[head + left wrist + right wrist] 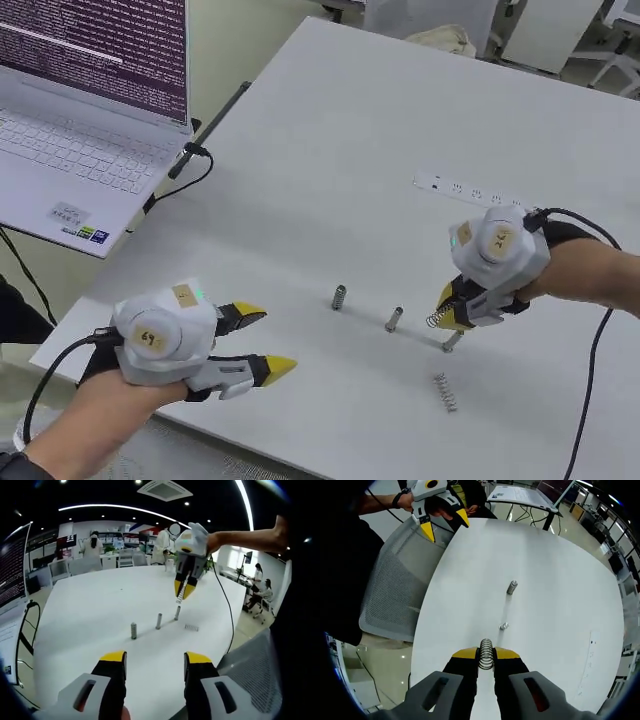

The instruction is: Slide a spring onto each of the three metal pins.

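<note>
So the right gripper [448, 312] is clamped on a spring [486, 654], pinched between its yellow tips. It's hanging just above the third pin [452, 341], the one closest to the desk's right edge. Can't tell if the spring is touching that pin or not.

The three pins stand in a row on the white desk [330, 150], towards the near edge. The first pin [339, 297], at the left end, already has a spring on it, and the middle pin [394, 319] is bare. A loose spring [444, 391] lies flat between the third pin and the near edge.

The left gripper [272, 340] hovers over the near left corner, jaws spread wide, holding nothing. A laptop [90, 120] sits at the left edge and a power strip [465, 188] lies towards the right edge.
</note>
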`<state>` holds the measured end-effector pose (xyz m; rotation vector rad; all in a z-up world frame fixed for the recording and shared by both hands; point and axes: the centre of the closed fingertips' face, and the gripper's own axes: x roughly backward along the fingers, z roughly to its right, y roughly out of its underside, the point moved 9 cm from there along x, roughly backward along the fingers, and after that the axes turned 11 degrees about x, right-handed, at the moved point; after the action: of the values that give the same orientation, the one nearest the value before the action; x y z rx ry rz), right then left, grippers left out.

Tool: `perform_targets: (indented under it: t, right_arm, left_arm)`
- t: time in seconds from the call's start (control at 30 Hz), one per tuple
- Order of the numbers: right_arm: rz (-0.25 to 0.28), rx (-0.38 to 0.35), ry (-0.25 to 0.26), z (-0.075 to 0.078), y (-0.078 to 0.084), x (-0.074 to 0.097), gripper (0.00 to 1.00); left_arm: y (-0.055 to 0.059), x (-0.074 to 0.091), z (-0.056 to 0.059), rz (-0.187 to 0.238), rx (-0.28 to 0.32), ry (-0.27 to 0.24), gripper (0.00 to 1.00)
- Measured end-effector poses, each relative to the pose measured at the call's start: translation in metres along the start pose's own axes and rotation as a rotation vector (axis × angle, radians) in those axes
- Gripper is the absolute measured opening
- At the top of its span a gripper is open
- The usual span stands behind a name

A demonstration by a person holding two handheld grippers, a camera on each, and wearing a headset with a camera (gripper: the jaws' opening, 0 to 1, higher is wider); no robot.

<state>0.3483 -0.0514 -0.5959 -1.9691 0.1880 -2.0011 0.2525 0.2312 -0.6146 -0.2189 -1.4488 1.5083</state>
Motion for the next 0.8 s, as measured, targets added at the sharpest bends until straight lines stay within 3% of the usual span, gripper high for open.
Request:
perform_targets:
  t: [0.43, 0.8]
  right_arm:
    - [-0.047, 0.042, -0.018, 0.027, -0.003, -0.011, 0.09]
    - [-0.072, 0.064, -0.044, 0.039, -0.008, -0.025, 0.09]
  left_arm:
    - [-0.001, 0.007, -0.010, 0.011, 0.025, -0.034, 0.42]
    - [0.002, 0.011, -0.016, 0.012, 0.047, -0.051, 0.42]
